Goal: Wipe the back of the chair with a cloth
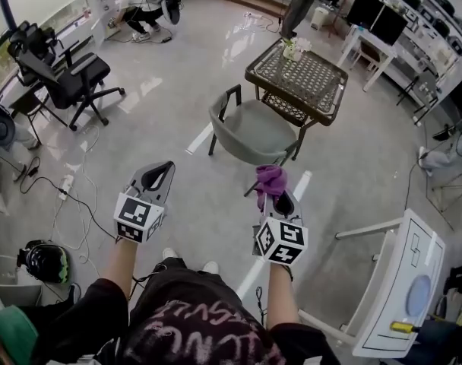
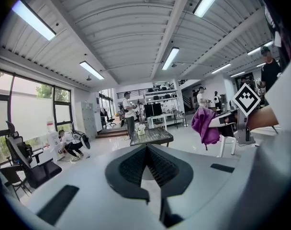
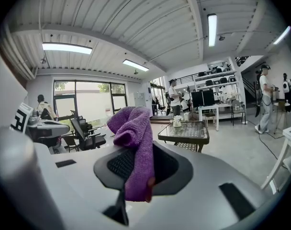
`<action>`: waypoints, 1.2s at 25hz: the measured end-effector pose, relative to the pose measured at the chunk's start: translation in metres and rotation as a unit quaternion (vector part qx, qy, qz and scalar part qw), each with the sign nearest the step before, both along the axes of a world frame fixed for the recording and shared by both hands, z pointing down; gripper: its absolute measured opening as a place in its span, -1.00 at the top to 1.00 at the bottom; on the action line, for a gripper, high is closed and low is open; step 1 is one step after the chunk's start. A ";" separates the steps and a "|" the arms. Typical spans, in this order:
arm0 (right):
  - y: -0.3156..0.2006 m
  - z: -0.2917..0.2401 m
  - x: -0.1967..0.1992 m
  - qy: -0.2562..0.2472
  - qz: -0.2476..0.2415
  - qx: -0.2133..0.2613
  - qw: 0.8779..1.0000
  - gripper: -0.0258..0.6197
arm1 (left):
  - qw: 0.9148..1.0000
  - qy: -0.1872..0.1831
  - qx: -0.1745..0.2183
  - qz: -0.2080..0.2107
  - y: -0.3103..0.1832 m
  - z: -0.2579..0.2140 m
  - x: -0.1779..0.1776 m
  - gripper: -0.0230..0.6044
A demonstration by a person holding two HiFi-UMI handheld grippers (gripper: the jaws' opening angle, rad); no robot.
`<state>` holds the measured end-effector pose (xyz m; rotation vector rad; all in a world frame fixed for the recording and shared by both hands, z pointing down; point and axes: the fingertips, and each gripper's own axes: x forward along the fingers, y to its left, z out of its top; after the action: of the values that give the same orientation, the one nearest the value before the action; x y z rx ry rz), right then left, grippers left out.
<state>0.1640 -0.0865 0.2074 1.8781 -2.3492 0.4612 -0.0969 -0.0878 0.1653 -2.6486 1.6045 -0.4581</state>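
A grey-green chair (image 1: 250,131) with black legs stands on the floor ahead of me, its curved back turned toward me. My right gripper (image 1: 275,192) is held up short of it, shut on a purple cloth (image 1: 270,178). In the right gripper view the cloth (image 3: 133,128) bunches above the jaws and hangs down between them. The left gripper view catches it off to the right (image 2: 205,125). My left gripper (image 1: 159,170) is level with the right one, jaws together with nothing in them (image 2: 146,150). Neither gripper touches the chair.
A wicker-and-glass table (image 1: 299,78) with a small flower pot (image 1: 292,49) stands just behind the chair. A black office chair (image 1: 68,78) is far left, a white table (image 1: 402,280) near right. Cables (image 1: 71,196) and a helmet (image 1: 45,261) lie at left. People work at the back.
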 end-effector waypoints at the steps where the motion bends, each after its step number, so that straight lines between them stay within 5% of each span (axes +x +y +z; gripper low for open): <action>1: -0.005 -0.001 -0.001 0.001 -0.002 0.001 1.000 0.65 | 1.000 0.001 0.000 -0.001 -0.005 -0.001 -0.001 0.90; 30: -0.166 0.050 -0.090 0.041 0.076 -0.013 0.996 0.65 | 0.994 0.048 -0.043 0.088 -0.218 0.079 -0.050 0.90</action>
<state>0.0744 -0.2522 0.2572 2.0330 -2.1484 0.4164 -0.1471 -0.3056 0.2444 -2.8856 1.3841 -0.4093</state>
